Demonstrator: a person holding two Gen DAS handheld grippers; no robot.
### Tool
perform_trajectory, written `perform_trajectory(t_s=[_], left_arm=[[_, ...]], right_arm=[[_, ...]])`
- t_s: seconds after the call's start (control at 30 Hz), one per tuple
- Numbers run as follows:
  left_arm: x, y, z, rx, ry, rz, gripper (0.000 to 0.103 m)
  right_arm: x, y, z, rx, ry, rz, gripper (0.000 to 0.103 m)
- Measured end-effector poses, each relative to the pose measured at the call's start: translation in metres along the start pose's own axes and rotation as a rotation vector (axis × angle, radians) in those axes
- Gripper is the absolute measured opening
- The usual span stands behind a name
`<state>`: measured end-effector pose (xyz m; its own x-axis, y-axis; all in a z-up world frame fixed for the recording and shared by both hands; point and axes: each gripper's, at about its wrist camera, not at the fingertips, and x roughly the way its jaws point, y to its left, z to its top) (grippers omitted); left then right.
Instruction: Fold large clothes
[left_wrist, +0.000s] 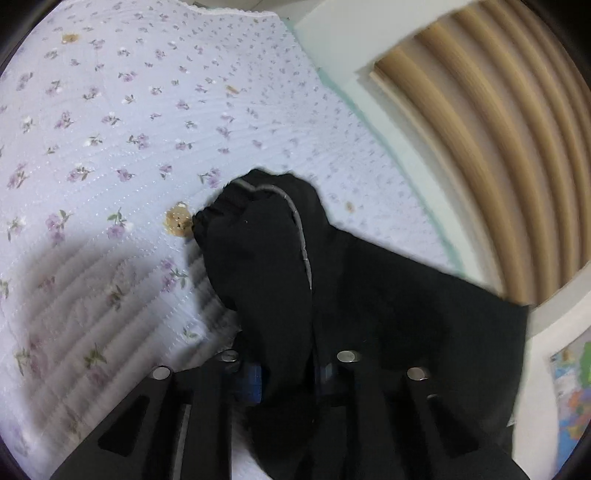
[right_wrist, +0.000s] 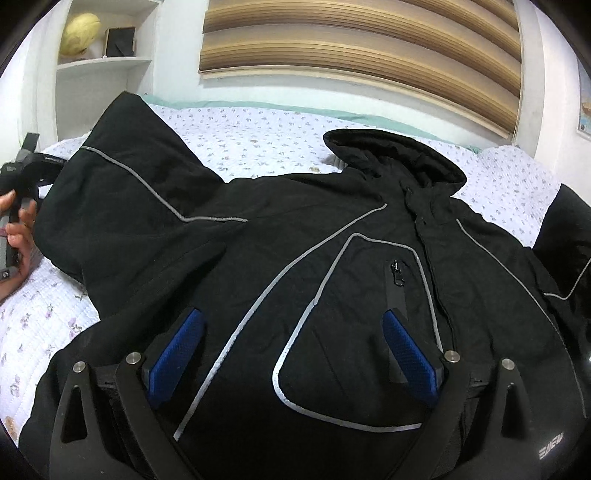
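A large black hooded jacket (right_wrist: 332, 280) with grey reflective piping lies front up on a floral bedspread (right_wrist: 251, 136). Its hood (right_wrist: 399, 155) points toward the far wall. My right gripper (right_wrist: 291, 332) is open, its blue pads spread wide just above the jacket's chest. My left gripper (left_wrist: 288, 376) is shut on the jacket's sleeve (left_wrist: 266, 258), holding it lifted above the bed. In the right wrist view that raised sleeve (right_wrist: 129, 192) stands at the left, with the left gripper and the hand (right_wrist: 18, 221) beside it.
The lilac floral bedspread (left_wrist: 110, 129) spreads left of the sleeve. A window with brown blinds (right_wrist: 362, 48) is on the far wall. White shelves (right_wrist: 103, 62) with a yellow object stand at the back left. The other sleeve (right_wrist: 569, 251) lies at the right.
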<state>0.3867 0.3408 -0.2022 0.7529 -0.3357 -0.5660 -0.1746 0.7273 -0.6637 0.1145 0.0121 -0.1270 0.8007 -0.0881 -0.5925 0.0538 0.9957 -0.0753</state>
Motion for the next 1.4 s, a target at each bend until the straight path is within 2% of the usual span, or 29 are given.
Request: perform_trajectory(t_s=[0.03, 0.1, 0.17, 0.2, 0.23, 0.37, 0.43, 0.53, 0.63, 0.73, 0.77, 0.87, 0.97, 1.1, 1.17, 1.23, 1.33, 1.4], left_arm=[[-0.009, -0.003, -0.001, 0.011, -0.037, 0.014, 0.016], [-0.042, -0.010, -0.005, 0.044, -0.161, 0.095, 0.016], [-0.068, -0.004, -0.006, 0.012, -0.242, 0.180, 0.016], [-0.074, 0.003, -0.004, -0.019, -0.258, 0.212, 0.016], [-0.078, 0.015, -0.002, -0.063, -0.262, 0.257, 0.016], [-0.062, 0.042, -0.008, -0.122, -0.195, 0.290, 0.016], [-0.059, 0.040, -0.008, -0.115, -0.199, 0.293, 0.016], [-0.081, 0.011, -0.015, -0.018, -0.243, 0.267, 0.016], [-0.119, -0.040, -0.019, 0.116, -0.292, 0.204, 0.016], [-0.155, -0.102, -0.033, 0.221, -0.301, 0.085, 0.016], [-0.168, -0.132, -0.041, 0.284, -0.300, 0.049, 0.015], [-0.187, -0.195, -0.064, 0.419, -0.289, -0.037, 0.015], [-0.185, -0.266, -0.101, 0.567, -0.225, -0.129, 0.015], [-0.150, -0.334, -0.165, 0.710, -0.100, -0.184, 0.015], [-0.118, -0.355, -0.197, 0.766, -0.013, -0.188, 0.015], [-0.071, -0.370, -0.241, 0.811, 0.128, -0.190, 0.015], [-0.020, -0.373, -0.293, 0.852, 0.274, -0.156, 0.015], [0.018, -0.364, -0.329, 0.875, 0.375, -0.104, 0.015]], right_arm=[[0.000, 0.001, 0.000, -0.005, 0.001, -0.004, 0.100], [0.001, 0.001, 0.000, -0.009, 0.004, -0.008, 0.100], [0.002, 0.001, 0.000, -0.007, 0.008, -0.010, 0.100], [0.003, 0.000, 0.000, -0.006, 0.012, -0.011, 0.100], [0.003, 0.000, 0.000, -0.005, 0.014, -0.012, 0.100], [0.005, -0.001, 0.000, -0.002, 0.015, -0.013, 0.100], [0.006, -0.001, 0.000, -0.003, 0.013, -0.016, 0.100], [0.007, 0.000, -0.001, -0.010, 0.014, -0.023, 0.100], [0.006, -0.001, 0.000, -0.005, 0.007, -0.027, 0.100], [-0.009, -0.008, 0.003, 0.033, -0.035, -0.040, 0.100], [-0.020, -0.014, 0.006, 0.055, -0.063, -0.041, 0.100], [-0.053, -0.037, 0.022, 0.131, -0.104, -0.034, 0.100], [-0.091, -0.077, 0.032, 0.229, -0.136, 0.000, 0.100], [-0.132, -0.135, 0.033, 0.329, -0.155, -0.038, 0.101], [-0.147, -0.164, 0.028, 0.367, -0.149, -0.065, 0.101], [-0.156, -0.195, 0.018, 0.408, -0.121, -0.079, 0.101], [-0.160, -0.229, -0.001, 0.456, -0.070, -0.096, 0.101], [-0.156, -0.246, -0.013, 0.468, -0.015, -0.117, 0.101]])
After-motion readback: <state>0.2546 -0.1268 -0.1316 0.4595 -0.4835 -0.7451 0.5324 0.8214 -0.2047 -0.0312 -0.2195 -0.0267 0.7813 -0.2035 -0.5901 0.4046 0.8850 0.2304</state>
